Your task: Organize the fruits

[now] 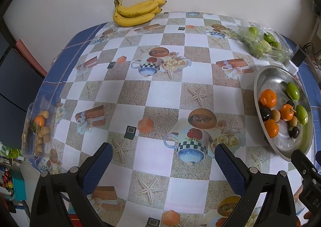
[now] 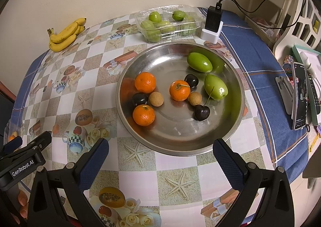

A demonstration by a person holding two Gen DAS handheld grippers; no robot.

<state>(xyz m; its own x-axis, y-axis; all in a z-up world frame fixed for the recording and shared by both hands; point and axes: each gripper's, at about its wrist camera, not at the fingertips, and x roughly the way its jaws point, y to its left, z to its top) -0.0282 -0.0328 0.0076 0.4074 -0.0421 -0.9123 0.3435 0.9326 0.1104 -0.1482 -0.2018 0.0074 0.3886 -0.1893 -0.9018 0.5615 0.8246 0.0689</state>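
Note:
A steel bowl [image 2: 230, 126] holds three oranges [image 2: 145, 82], two green fruits [image 2: 199, 62], three dark cherries [image 2: 201, 113] and two longans [image 2: 156, 98]. It also shows in the left wrist view [image 1: 266, 74] at the right. A banana bunch [image 1: 136, 13] lies at the far edge by the wall. A clear box of green fruits [image 2: 168, 24] stands behind the bowl. A clear bag with longans and an orange [image 1: 40, 128] lies at the table's left edge. My left gripper [image 1: 163, 156] is open and empty above the tablecloth. My right gripper [image 2: 160, 152] is open and empty at the bowl's near rim.
A black charger in a white stand [image 2: 212, 24] sits behind the bowl, with cables running right. A phone on a stand [image 2: 300, 96] and small items lie at the right edge. The left gripper's body [image 2: 22, 156] shows at the left of the right wrist view.

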